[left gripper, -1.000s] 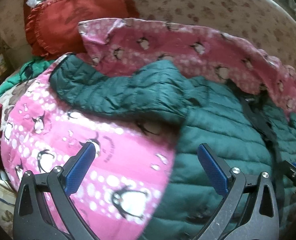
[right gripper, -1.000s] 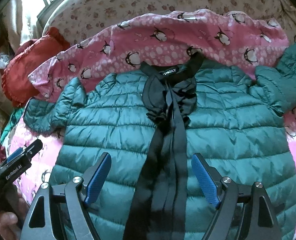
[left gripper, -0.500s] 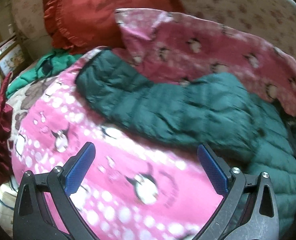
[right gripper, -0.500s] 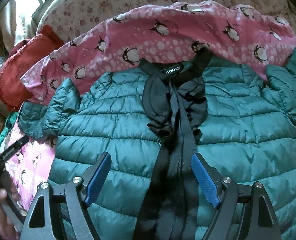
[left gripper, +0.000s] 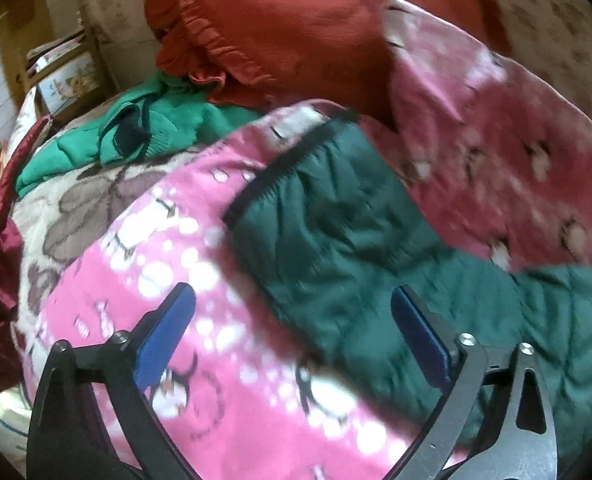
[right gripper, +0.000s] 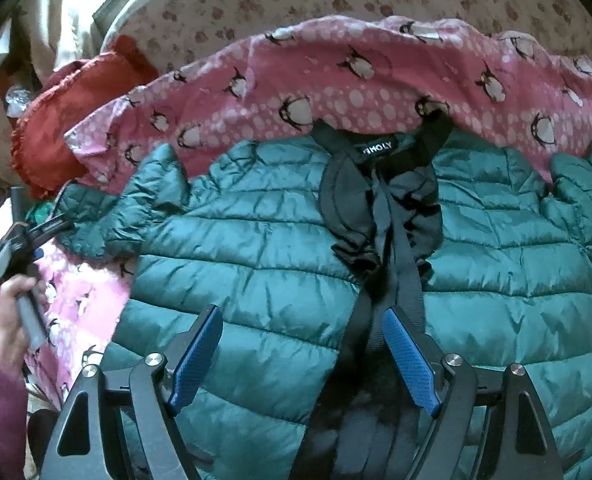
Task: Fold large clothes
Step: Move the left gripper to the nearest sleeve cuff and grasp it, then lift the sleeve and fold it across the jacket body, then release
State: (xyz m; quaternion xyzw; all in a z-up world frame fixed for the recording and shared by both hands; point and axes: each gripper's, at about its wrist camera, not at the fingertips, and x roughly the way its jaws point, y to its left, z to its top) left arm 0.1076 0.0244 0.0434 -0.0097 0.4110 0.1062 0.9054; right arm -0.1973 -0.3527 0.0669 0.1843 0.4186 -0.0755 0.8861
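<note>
So I'm at the very start of the fold here: the green puffer jacket (right gripper: 280, 248) is laid out flat, front up, on the pink penguin blanket (right gripper: 359, 80) on the bed, collar away from me, both sleeves still sticking out sideways. Nothing folded yet as far as I can tell.

Left claw (left gripper: 294, 336) is spread wide with nothing in it, hovering just short of the left sleeve (left gripper: 335, 236), whose black-trimmed cuff (left gripper: 280, 168) points away toward the red ruffled cushion (left gripper: 296, 28). Right claw (right gripper: 301, 354) is also apart and empty, hanging over the lower chest with the black zipper placket (right gripper: 391, 264) running between its fingers.

My guess for the next move: get the left claw down on the sleeve near the cuff, pinch it, then swing it across the chest. Puffer fabric is slippery and springy, so I'd want a decent bite.

Compared to a second ago, the left view has swung off the jacket body and over to the sleeve, which now sits much bigger and closer between the fingers, with more of the cushion showing. Right view barely changed, just nudged a bit closer to the collar.
</note>
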